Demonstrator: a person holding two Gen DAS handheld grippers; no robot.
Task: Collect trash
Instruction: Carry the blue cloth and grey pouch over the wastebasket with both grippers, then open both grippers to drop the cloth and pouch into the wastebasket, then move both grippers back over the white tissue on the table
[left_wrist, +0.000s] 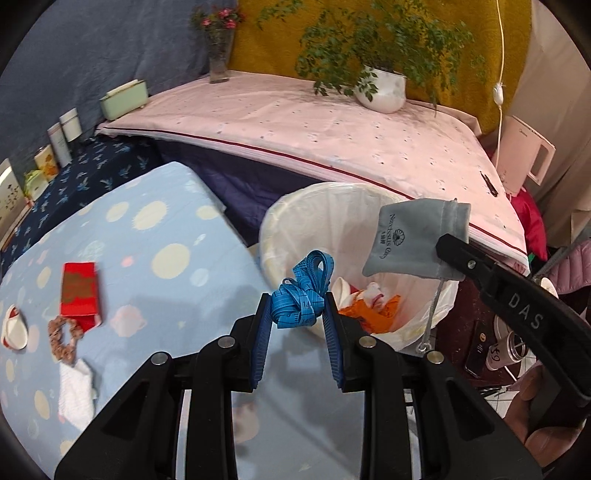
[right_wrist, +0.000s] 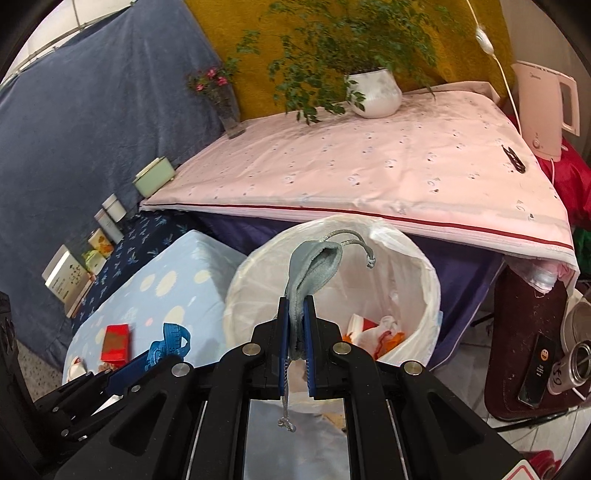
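Observation:
My left gripper (left_wrist: 297, 299) is shut on a bundled blue measuring tape (left_wrist: 301, 295), held just left of the rim of a white-lined trash bin (left_wrist: 273, 221). My right gripper (right_wrist: 296, 302) is shut on a grey drawstring pouch (right_wrist: 314, 269), held over the bin's near rim (right_wrist: 240, 284). The pouch (left_wrist: 413, 240) and the right gripper's finger (left_wrist: 480, 269) also show in the left wrist view above the bin. The tape (right_wrist: 170, 341) shows at lower left of the right wrist view. Orange and white scraps (left_wrist: 369, 306) lie in the bin.
On the light-blue dotted cover (left_wrist: 147, 236) lie a red packet (left_wrist: 79, 291), a brown scrunchie (left_wrist: 62, 338), a white cloth (left_wrist: 75, 395) and a small white dish (left_wrist: 14, 328). A pink-covered table (right_wrist: 369, 170) holds a potted plant (right_wrist: 373, 92), a vase and a kettle (right_wrist: 543, 110).

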